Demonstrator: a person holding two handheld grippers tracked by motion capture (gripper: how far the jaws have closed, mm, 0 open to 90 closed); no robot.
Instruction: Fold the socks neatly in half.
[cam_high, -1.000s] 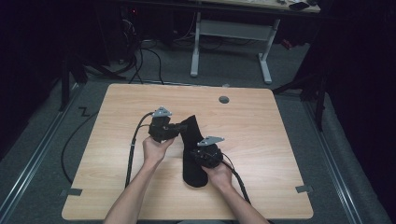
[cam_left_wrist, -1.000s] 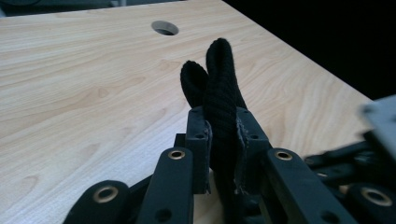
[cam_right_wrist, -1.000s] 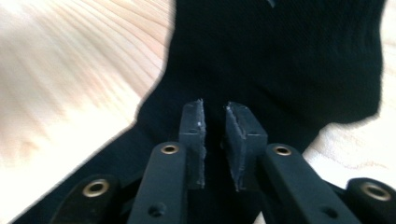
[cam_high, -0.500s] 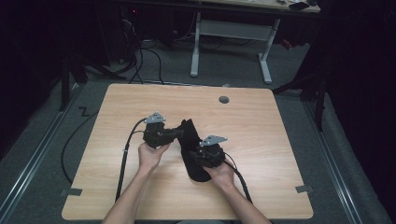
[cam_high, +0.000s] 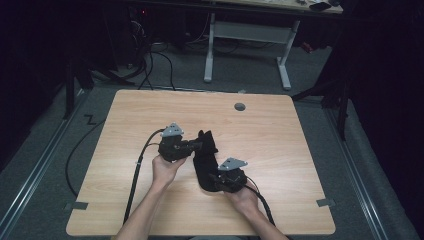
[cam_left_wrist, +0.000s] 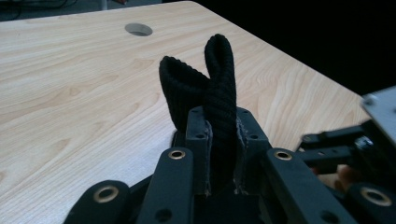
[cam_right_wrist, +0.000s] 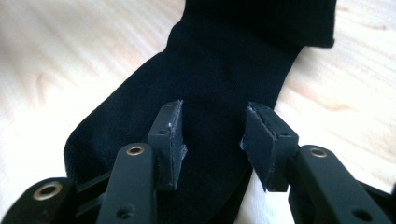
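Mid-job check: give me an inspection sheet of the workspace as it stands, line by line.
Surface: light wooden table with a round cable hole.
Job's things: black knitted sock lying on the table, its cuff end lifted.
Clutter: nothing seen.
Grippers: left hand-held gripper shut on the sock's ribbed cuff; right hand-held gripper has just been opening, its jaws apart over the sock.
Cables: black cable trails from the left hand-held gripper over the table's near edge.
Surroundings: dark room, grey floor, white desk frame behind.

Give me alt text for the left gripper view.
The left gripper has its jaws clamped on a folded ribbed cuff of a black sock that stands up above a light wooden table. A round hole sits in the tabletop farther off.
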